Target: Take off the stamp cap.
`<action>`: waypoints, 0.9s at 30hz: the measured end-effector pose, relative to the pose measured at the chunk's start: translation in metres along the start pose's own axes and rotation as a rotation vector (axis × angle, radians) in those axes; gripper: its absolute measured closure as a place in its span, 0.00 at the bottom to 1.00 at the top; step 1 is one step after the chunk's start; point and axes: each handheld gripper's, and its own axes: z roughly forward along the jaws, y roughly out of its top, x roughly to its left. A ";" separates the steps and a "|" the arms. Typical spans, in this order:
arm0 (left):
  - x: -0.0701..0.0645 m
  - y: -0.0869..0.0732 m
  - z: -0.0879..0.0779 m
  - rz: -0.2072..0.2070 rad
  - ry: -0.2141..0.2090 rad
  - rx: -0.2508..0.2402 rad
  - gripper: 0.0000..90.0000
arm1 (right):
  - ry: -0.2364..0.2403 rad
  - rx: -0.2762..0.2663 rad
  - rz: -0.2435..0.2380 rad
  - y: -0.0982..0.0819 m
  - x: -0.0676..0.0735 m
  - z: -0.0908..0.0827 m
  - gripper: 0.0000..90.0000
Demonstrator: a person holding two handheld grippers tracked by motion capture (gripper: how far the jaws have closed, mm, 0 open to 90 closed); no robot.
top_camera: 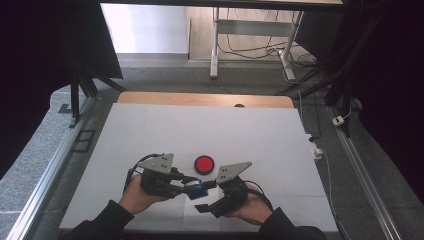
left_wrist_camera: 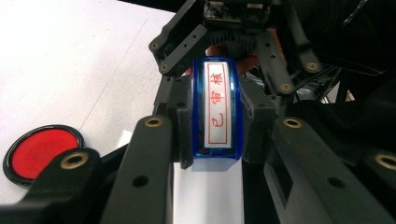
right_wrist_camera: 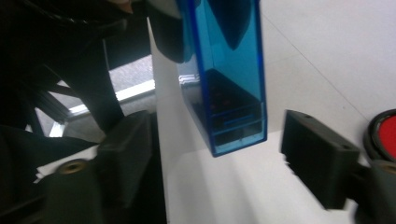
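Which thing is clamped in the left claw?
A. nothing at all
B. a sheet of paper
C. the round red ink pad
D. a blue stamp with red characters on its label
D: in the left gripper view the left claw presses both sides of the blue stamp, while the round red ink pad lies apart on the table.

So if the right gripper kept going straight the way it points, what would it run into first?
Most likely the blue stamp, which hangs between the right gripper's open jaws and is clamped by the left gripper. Depth is hard to judge, but little else seems to intervene.
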 end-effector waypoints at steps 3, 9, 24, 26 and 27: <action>0.000 0.000 0.000 0.005 -0.007 -0.004 0.77 | 0.031 -0.005 0.011 0.000 -0.003 -0.001 0.43; -0.002 0.000 0.000 0.025 -0.019 -0.014 0.77 | 0.076 -0.017 0.007 0.000 -0.005 -0.001 0.52; -0.003 -0.001 -0.001 0.055 -0.030 -0.027 0.77 | 0.103 -0.034 0.001 0.000 -0.006 -0.002 0.72; -0.002 -0.001 -0.001 0.060 -0.030 -0.032 0.77 | 0.102 -0.037 -0.002 0.001 -0.006 -0.003 0.72; -0.002 -0.001 -0.002 0.061 -0.030 -0.036 0.77 | 0.101 -0.042 -0.004 0.001 -0.006 -0.003 0.72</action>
